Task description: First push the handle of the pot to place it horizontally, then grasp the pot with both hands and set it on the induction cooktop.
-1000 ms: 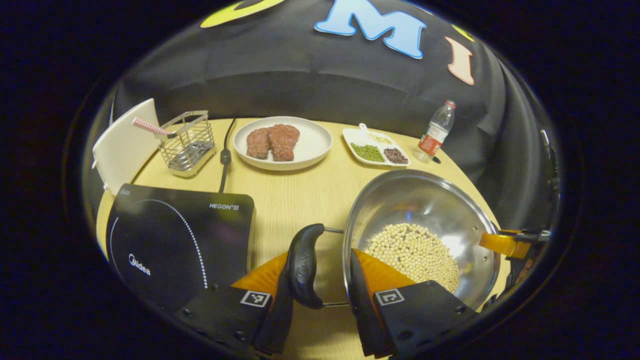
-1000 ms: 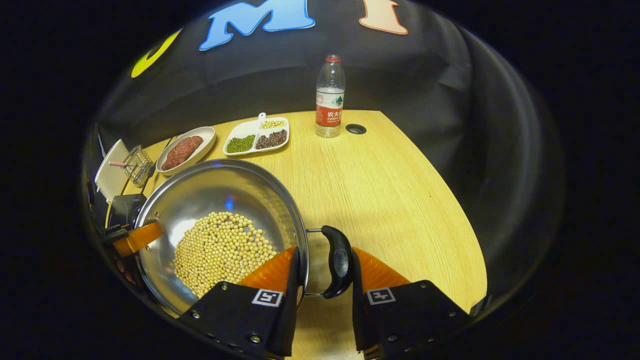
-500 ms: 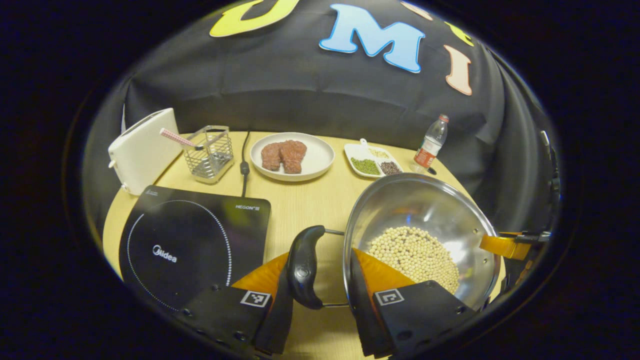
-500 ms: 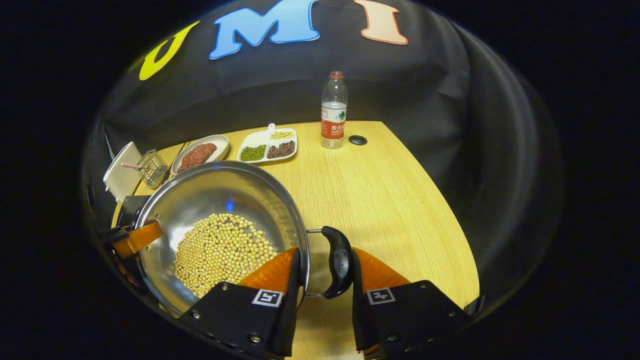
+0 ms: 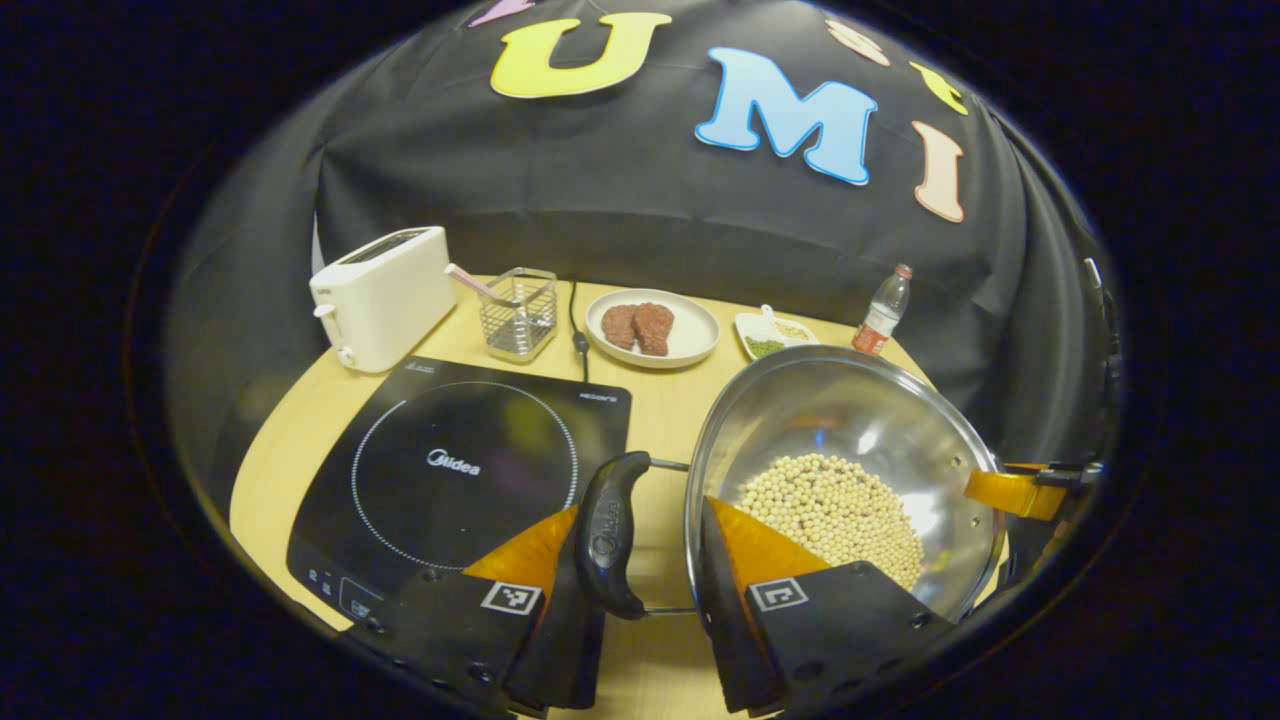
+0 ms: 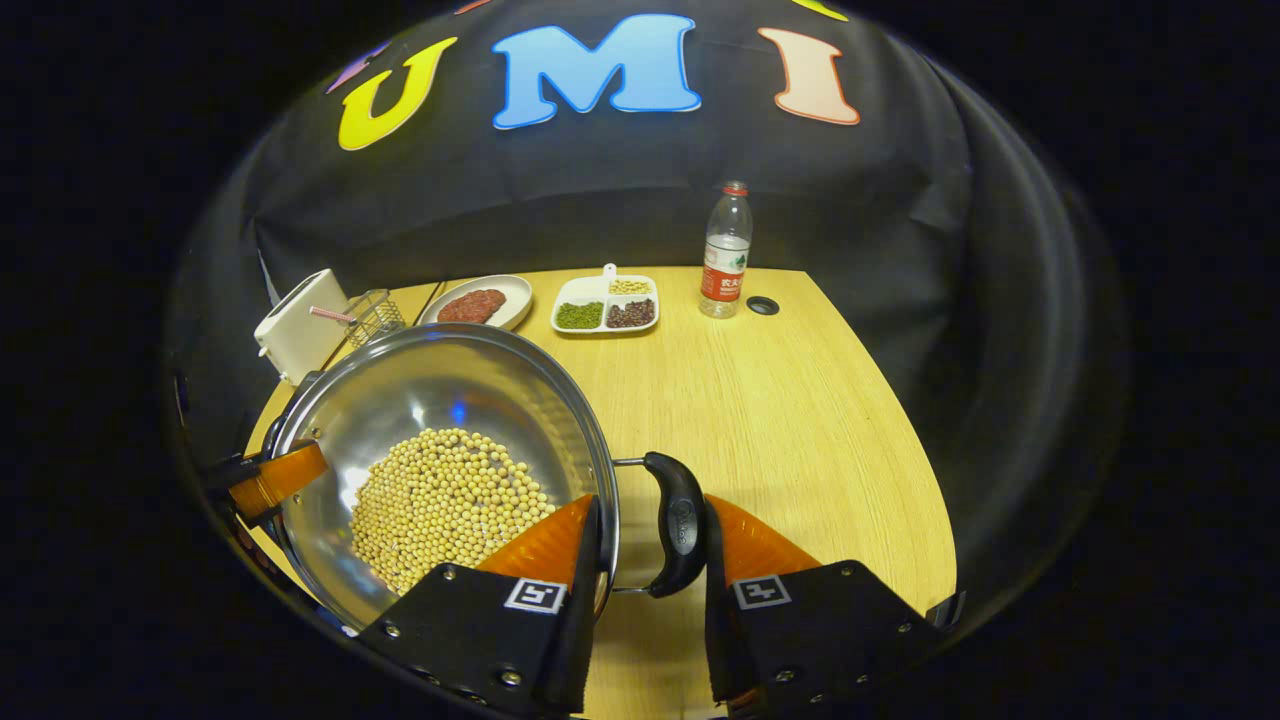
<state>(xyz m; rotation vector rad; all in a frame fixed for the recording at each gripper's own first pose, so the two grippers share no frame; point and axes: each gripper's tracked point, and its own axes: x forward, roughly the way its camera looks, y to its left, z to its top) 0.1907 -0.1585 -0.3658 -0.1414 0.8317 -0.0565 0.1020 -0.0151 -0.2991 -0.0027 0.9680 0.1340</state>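
Left gripper [image 5: 640,560] jaws clamp one pot [image 5: 850,440] handle [image 5: 607,535]; right gripper [image 6: 645,560] jaws clamp the other handle [image 6: 678,522].

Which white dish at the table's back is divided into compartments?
The rectangular dish beside the water bottle, holding green, dark and pale beans; the round plate is undivided and carries meat.

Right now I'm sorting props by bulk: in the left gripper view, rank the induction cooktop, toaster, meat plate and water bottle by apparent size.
1. induction cooktop
2. toaster
3. meat plate
4. water bottle
The cooktop lies nearer the camera, which inflates it.
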